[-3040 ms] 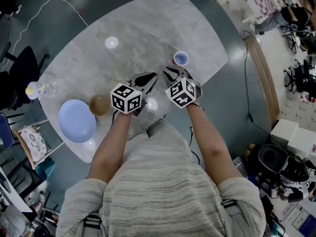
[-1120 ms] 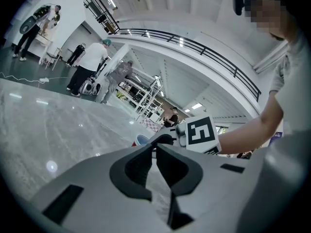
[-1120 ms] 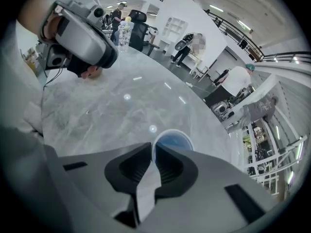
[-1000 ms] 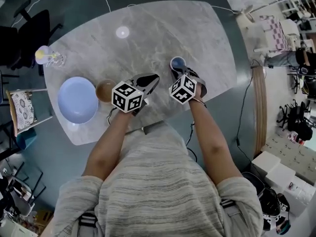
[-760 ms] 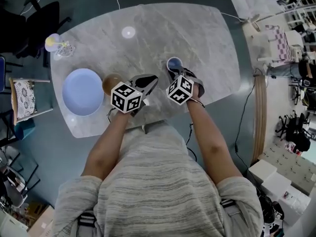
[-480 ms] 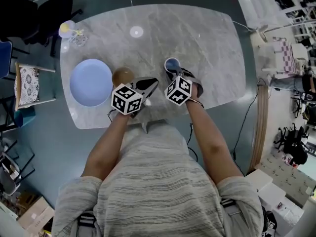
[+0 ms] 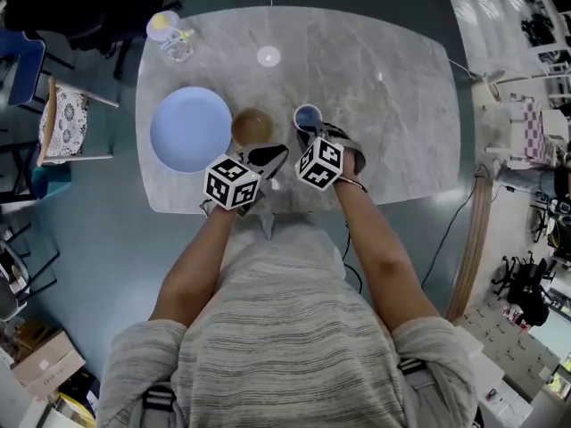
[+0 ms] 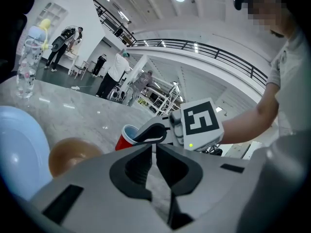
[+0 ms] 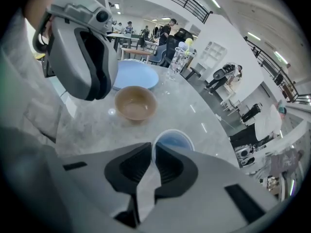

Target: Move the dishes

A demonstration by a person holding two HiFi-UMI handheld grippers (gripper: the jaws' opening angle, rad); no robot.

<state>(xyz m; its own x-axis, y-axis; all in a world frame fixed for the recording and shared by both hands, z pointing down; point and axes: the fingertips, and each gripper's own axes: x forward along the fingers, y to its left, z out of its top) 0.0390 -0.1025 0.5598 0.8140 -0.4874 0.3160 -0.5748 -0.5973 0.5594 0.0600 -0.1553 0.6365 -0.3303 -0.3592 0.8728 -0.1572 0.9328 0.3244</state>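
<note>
I am looking down on the bench and reading the right tongs as closed to a thin slit on the near wall of the cup, blue inside and red outside. The slit is meeting the cup's rim exactly at the tips, so I am taking that as a pinch on the rim (I cannot tell whether the cup's base is resting on the bench or is just off it). The cup is sitting near the middle of the bench, toward the near edge, directly on the far side of the right tongs, so the right hand is clearly the nearer one for it. The left tongs are drawn in to a narrow gap with nothing between them, hanging just left of the right tongs. The brown bowl is lying just beyond their tips and slightly to the left. It is standing upright, close beside the cup on the cup's left, and the blue plate is lying just left of the bowl, the three making a row along the near side. I am judging the bowl to be the thing most in the way of any leftward carry of the cup. A clear bottle is standing well apart at the far left corner, and the right half of the bench is offering the easier path.
</note>
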